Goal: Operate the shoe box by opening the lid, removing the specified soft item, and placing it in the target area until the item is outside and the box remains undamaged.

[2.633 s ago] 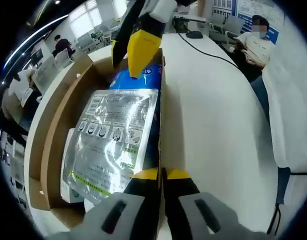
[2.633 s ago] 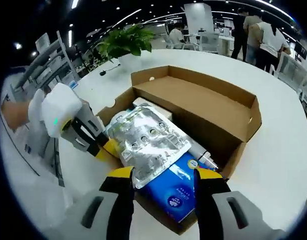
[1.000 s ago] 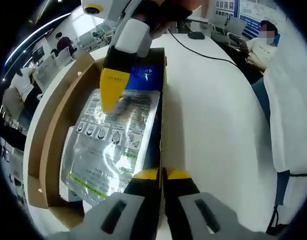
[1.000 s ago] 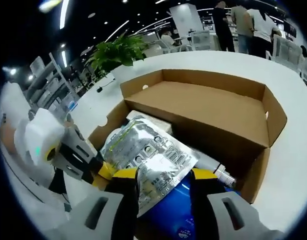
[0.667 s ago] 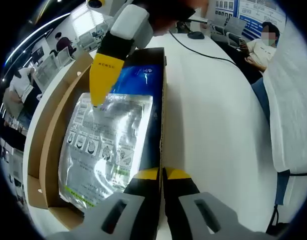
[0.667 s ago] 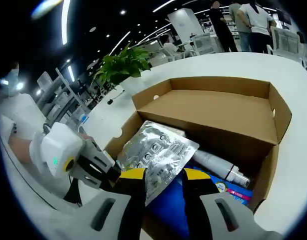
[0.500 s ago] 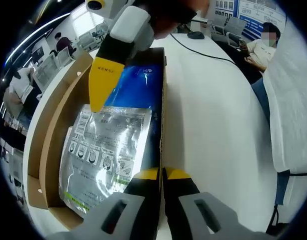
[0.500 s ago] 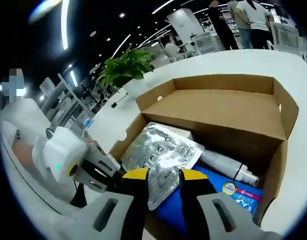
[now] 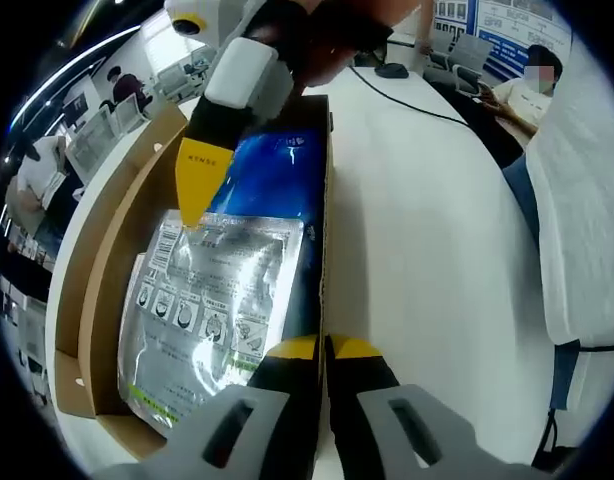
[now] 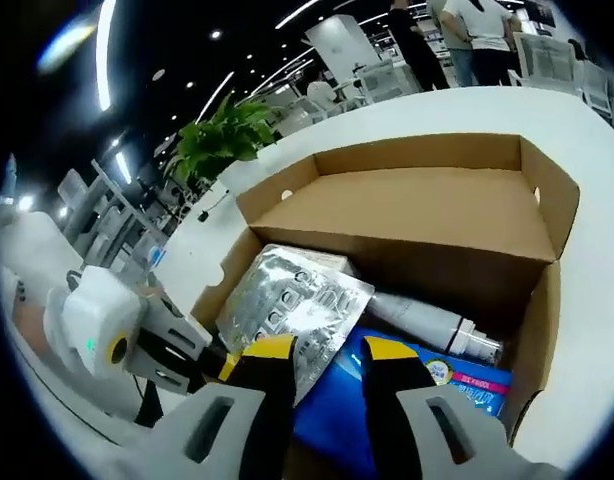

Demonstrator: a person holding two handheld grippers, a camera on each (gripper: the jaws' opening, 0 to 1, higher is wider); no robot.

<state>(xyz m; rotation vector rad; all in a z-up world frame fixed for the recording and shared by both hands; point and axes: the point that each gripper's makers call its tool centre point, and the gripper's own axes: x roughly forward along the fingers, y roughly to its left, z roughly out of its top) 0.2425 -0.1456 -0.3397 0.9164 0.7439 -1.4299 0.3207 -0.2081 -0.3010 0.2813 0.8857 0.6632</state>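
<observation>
The open cardboard shoe box (image 9: 325, 200) lies on a white table, its lid (image 10: 407, 215) folded back. Inside lie a silver foil pouch (image 9: 212, 290), a blue pack (image 9: 272, 170) and a white tube (image 10: 432, 325). My right gripper (image 10: 327, 355) is shut on the near edge of the silver pouch (image 10: 287, 300), whose end is raised off the blue pack (image 10: 332, 415). In the left gripper view the right gripper (image 9: 197, 205) comes in from the top and pinches the pouch's far edge. My left gripper (image 9: 325, 347) is shut on the box's side wall; the left gripper (image 10: 225, 366) also appears at the box's near corner.
The white table (image 9: 427, 230) stretches to the right of the box, with a cable and mouse (image 9: 392, 68) at its far end. A seated person (image 9: 522, 90) is beyond it. A potted plant (image 10: 222, 140) stands behind the box, and people (image 10: 457, 35) stand further off.
My right gripper came down from above the blue pack, shut on the pouch's edge and lifted that end, uncovering more of the blue pack. The left gripper kept still on the wall.
</observation>
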